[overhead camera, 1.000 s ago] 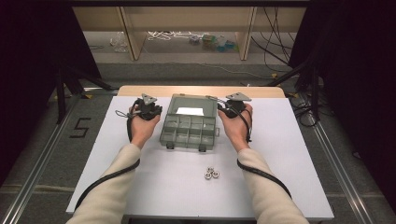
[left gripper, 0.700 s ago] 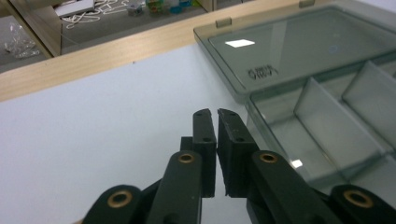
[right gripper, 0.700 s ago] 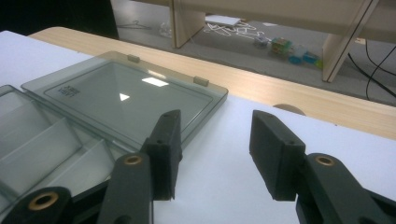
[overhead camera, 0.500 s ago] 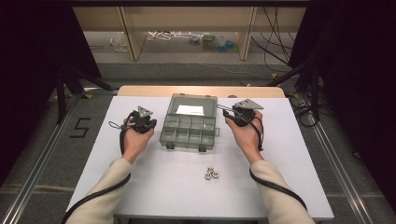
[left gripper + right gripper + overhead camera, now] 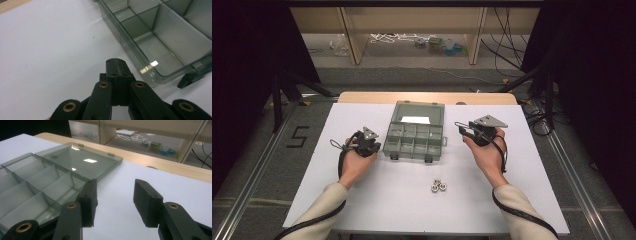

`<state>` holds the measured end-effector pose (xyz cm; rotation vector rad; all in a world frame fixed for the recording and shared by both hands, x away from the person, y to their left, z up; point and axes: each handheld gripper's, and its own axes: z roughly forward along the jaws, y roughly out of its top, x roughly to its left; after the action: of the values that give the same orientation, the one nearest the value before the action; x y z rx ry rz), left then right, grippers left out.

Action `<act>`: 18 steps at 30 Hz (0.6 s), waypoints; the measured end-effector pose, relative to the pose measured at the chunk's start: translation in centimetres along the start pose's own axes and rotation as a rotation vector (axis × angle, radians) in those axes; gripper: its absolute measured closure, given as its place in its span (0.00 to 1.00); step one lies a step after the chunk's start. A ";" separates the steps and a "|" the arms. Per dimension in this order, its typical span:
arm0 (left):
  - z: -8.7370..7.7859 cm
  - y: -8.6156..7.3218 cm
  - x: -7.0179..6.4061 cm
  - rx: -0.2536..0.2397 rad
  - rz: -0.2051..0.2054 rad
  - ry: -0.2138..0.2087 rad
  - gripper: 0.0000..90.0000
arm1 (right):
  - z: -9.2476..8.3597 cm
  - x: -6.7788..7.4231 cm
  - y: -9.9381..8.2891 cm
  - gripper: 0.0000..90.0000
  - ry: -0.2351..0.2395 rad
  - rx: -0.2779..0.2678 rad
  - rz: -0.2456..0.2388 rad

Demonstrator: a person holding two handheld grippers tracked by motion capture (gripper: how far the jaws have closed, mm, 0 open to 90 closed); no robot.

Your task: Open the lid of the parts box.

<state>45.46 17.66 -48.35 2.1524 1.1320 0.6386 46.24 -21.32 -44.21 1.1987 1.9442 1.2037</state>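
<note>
A: Any legible writing?
B: A dark "5" (image 5: 299, 136) is marked on the floor at the left of the frame. A white label inside the case lid is too small to read.

A: Surface and room?
B: A white bench (image 5: 377, 200) with a wooden strip along its far edge; beyond it, pale wooden shelving (image 5: 354, 35) with cables and small coloured items on the floor beneath. Both sides of the frame are dark.

A: Count the things.
B: 1 clear compartment case (image 5: 414, 142), lid open and lying flat, at the centre of the frame; its visible compartments look empty. 3 small metal nuts (image 5: 439, 186) lie clustered, touching, below the case toward lower centre. 2 tools, 1 per hand.

A: State of each tool?
B: The left tool (image 5: 115, 60), just left of the case's near corner, is clenched on nothing, the jaws pressed together. The right tool (image 5: 115, 202), right of the case, is released: its jaws stand apart over bare bench, beside the case wall.
</note>
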 end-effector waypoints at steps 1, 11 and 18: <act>0.0 0.0 -0.1 0.005 -0.001 0.001 1.00 | 0.0 -0.1 -0.2 0.61 -0.001 -0.011 0.003; 0.2 0.0 -1.0 0.000 0.067 -0.012 1.00 | -1.6 -1.5 -1.3 0.61 -0.020 -0.007 0.014; 0.0 -0.4 -1.4 0.002 0.091 -0.018 1.00 | -2.2 -1.8 -1.4 0.61 -0.035 0.000 0.010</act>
<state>44.50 16.62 -48.85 2.2170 1.0309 0.6568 44.73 -24.05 -44.54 1.2227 1.9152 1.1804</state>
